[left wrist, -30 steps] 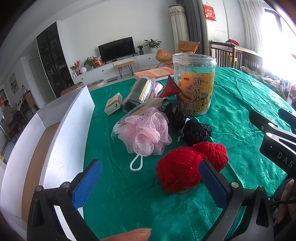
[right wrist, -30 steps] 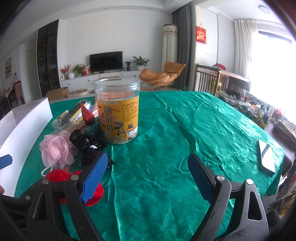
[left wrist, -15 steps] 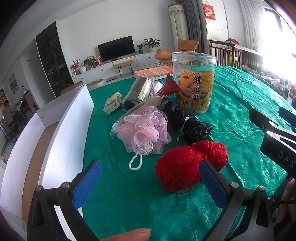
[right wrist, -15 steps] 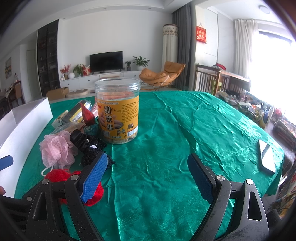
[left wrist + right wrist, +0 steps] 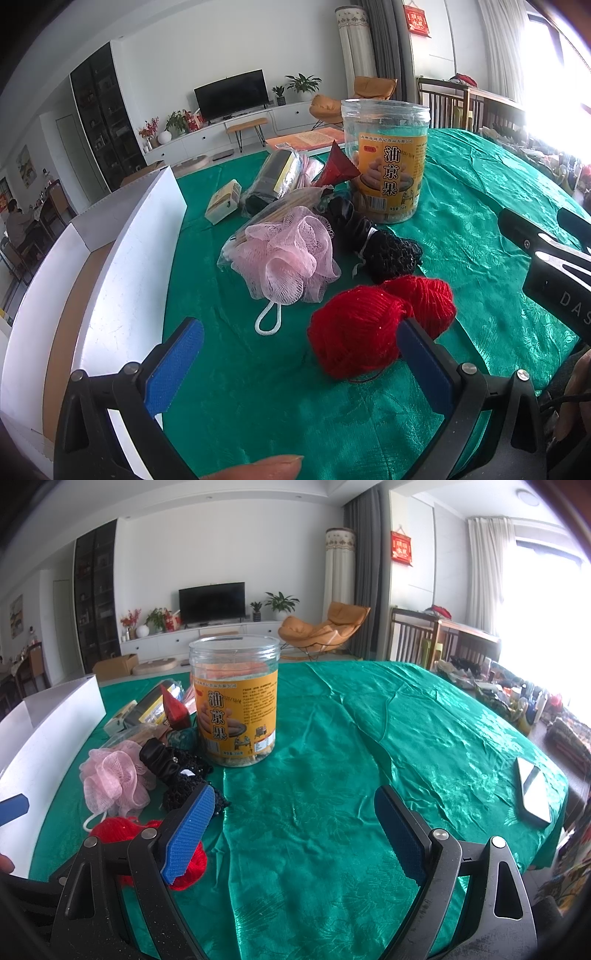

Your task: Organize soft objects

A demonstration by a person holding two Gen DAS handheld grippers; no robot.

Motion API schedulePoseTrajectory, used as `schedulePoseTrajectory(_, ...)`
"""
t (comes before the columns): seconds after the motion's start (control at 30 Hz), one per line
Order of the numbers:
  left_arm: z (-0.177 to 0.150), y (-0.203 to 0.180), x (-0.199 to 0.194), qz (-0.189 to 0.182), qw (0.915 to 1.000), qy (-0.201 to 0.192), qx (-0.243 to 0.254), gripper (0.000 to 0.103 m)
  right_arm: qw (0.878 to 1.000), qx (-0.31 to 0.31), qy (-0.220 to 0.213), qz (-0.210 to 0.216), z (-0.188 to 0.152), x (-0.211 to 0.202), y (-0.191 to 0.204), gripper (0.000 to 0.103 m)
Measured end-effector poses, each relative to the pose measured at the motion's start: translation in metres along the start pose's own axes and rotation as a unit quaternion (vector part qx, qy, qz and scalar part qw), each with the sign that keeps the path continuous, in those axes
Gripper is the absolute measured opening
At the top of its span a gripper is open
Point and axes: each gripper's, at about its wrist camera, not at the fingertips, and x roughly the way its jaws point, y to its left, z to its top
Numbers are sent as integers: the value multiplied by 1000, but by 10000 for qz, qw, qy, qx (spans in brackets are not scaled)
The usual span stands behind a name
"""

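Two red yarn balls (image 5: 373,325) lie on the green tablecloth just ahead of my left gripper (image 5: 299,354), which is open and empty; its right pad stands in front of the nearer ball. Behind them lie a pink mesh bath pouf (image 5: 284,254) with a white loop, a black scrunchie (image 5: 347,225) and a black knitted piece (image 5: 395,254). My right gripper (image 5: 295,827) is open and empty over bare cloth. The yarn (image 5: 122,829), pouf (image 5: 110,775) and black knitted piece (image 5: 181,794) sit to its left.
A white open box (image 5: 110,266) stands along the left. A clear snack jar (image 5: 384,162) with an orange label, a red packet (image 5: 338,166), wrapped packages (image 5: 277,177) and a small box (image 5: 223,201) sit behind. A phone (image 5: 532,794) lies at the right table edge.
The left view has shifted very slightly toward the pile; both grippers stay open and nothing on the table has moved.
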Motion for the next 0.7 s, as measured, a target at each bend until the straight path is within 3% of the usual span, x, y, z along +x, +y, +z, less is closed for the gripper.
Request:
schedulePoseTrajectory(0.2,-7,-2,9,-65,9998,194,20,103,10000,6,2,2,0,1,0,90)
schedulePoseTrajectory(0.53,-37,5,54,-222,9934,1113,-165,103,10000,15,24,7,0,0,-1,90)
schedulePoseTrajectory(0.7,-29,15,69,-471,9912,1172,-393,103,10000,32,52,14,0,-2,-1,90)
